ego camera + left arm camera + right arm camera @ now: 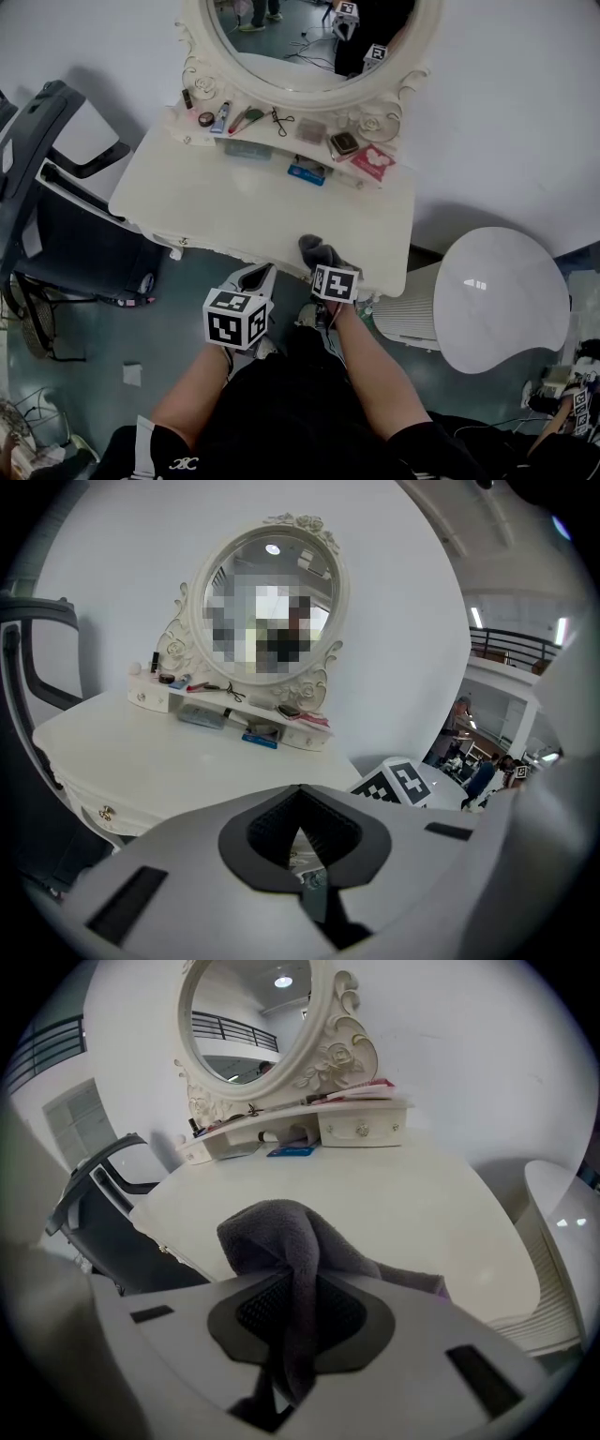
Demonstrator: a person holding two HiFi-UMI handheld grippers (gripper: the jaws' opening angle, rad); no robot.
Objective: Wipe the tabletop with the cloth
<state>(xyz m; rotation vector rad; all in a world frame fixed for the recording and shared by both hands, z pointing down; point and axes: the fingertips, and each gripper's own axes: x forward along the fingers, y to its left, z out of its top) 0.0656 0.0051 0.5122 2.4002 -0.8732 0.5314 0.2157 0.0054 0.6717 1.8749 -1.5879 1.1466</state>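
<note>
At the near edge of the white counter (234, 202), the right tool (325, 265) is clamped on a dark grey cloth (317, 249). In the right gripper view the cloth (281, 1237) runs down between the closed jaws of the tool (287, 1314) and bunches up in a hump above them, with a flap spilling to the right. From the head view the bunch lies over the counter's front rim, though whether it actually touches the surface is hard to tell. The left tool (255, 279) sits just beside the right one, off the counter's front edge and over the floor. In its own view the left tool (305, 844) has its jaws drawn together with nothing between them, and only a thin wedge of floor shows through. At the far side of the counter stands an oval mirror (309, 92) in an ornate white frame, above a low shelf (281, 141) scattered with small cosmetic items. A dark chair (56, 187) stands to the left and a round white stool (497, 300) to the right.
</note>
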